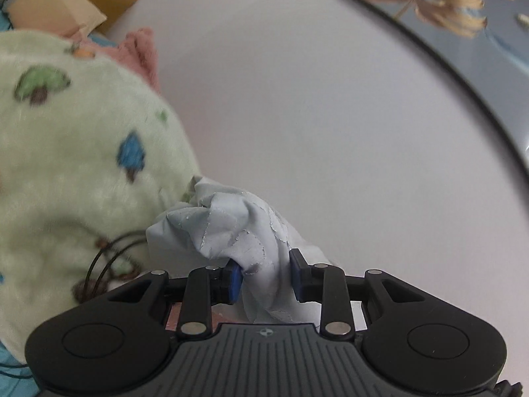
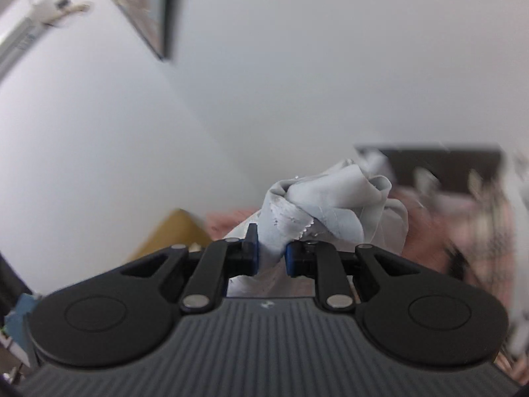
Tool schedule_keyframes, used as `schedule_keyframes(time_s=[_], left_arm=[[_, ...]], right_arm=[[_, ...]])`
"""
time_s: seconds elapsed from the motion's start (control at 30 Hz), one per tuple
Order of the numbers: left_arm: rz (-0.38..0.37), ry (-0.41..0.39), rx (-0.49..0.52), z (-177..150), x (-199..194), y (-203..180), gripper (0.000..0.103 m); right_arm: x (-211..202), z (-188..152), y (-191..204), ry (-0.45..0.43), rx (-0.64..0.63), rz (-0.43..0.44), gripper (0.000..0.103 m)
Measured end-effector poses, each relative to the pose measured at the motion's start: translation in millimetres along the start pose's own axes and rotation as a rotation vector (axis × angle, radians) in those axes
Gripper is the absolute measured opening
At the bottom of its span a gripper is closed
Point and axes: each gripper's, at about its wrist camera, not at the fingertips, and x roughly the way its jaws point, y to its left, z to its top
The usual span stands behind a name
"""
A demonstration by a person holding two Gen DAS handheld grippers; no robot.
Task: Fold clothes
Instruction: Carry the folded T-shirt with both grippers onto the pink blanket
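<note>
Bunched between my left gripper's [image 1: 266, 276] blue pads, the pale blue garment [image 1: 231, 225] is pinched tight; my right gripper [image 2: 271, 251] clamps another crumpled fold of it. Bare white wall [image 1: 314, 99] opens ahead. Fleece sleeve [image 1: 72, 165] crowds my left; a framed picture [image 1: 463, 26] edges right.

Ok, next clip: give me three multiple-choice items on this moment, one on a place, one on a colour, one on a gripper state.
1. In the left wrist view, where is the green fleece blanket?
A. left of the gripper
B. right of the gripper
C. between the fingers

2. What colour is the cloth in the left gripper?
A. red
B. pale blue-grey
C. black

3. What is the right gripper doing?
A. wide open, holding nothing
B. shut on a pen
C. shut on bunched cloth

Answers: 1 A, the fleece fills the left side; 2 B, the fabric reads light blue-grey; 3 C, cloth is pinched between the blue pads.
</note>
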Motion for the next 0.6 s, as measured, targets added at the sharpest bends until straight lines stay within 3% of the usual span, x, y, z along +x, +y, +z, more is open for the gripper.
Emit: schedule_keyframes(time_s=[0.17,0.33,0.43,0.47,0.5,0.57,0.6], left_arm=[[0.057,0.007,0.124,-25,-14,-6,0.031],[0.119,0.013,0.243,-49,-39,-10,0.035],[0.156,0.016,0.314,-64,-53,-12,0.057],[0.169,0.017,0.338,-68,-58,-13,0.068],[0.181,0.018,0.362,-73,-63,-14,0.081],[0.200,0.016,0.406,-82,-75,-18,0.088],[0.196,0.006,0.420,-84,-87,-26,0.091]], right_arm=[[-7,-69,-67,0.123,0.102,-0.020,0.019],[-22,-88,-78,0.191,0.142,-0.045,0.023],[-37,-78,-69,0.229,0.148,-0.115,0.025],[-45,-79,-63,0.233,0.135,-0.108,0.028],[-59,-76,-57,0.229,0.108,-0.095,0.033],[-85,-72,-44,0.211,0.048,-0.071,0.081],[-96,-71,-37,0.197,0.015,-0.060,0.086]])
